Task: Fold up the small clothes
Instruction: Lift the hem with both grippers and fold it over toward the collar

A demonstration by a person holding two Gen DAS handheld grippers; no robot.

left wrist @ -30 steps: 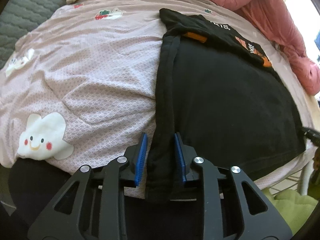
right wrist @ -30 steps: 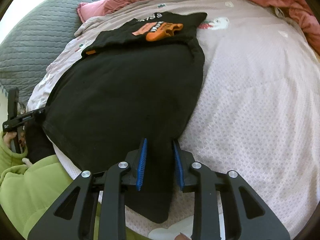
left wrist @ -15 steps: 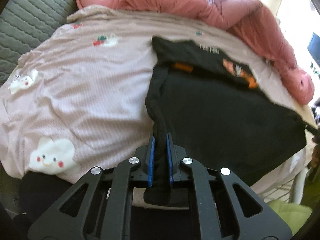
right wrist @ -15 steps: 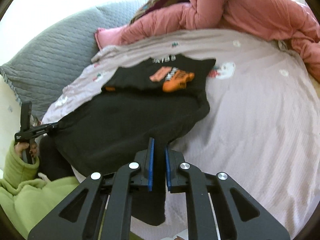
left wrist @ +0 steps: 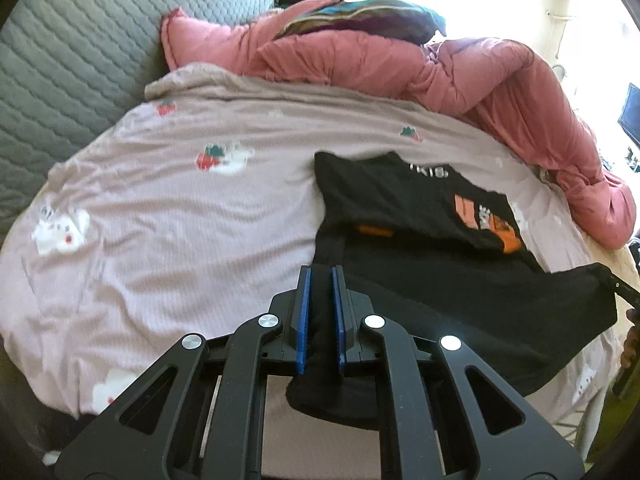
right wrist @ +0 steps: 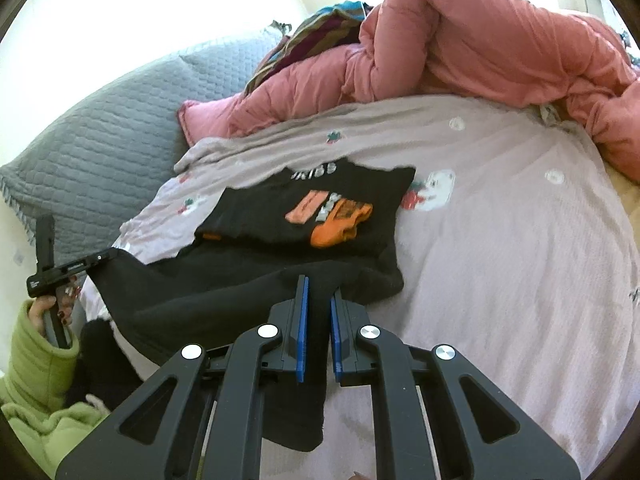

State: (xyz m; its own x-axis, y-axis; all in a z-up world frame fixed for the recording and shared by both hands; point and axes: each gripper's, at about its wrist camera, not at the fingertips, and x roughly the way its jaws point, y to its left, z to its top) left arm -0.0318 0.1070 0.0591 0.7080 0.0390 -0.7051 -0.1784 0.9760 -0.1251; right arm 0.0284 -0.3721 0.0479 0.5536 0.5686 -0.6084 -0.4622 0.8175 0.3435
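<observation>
A black T-shirt with an orange and white print lies on the pink bedsheet, its far part folded over with the print up. My left gripper is shut on the shirt's near left corner and holds it lifted off the bed. My right gripper is shut on the near right corner of the black T-shirt, also raised. The hem stretches between the two grippers. In the right wrist view the other gripper shows at the left, held by a hand in a green sleeve.
A bunched pink duvet lies along the far side of the bed, with a striped cloth on top. A grey quilted pillow stands at the left. The bedsheet spreads to the right of the shirt.
Both grippers closed on the shirt's near corners and rose, lifting the near edge off the bed. The views tilted up, so more of the duvet and pillow shows.
</observation>
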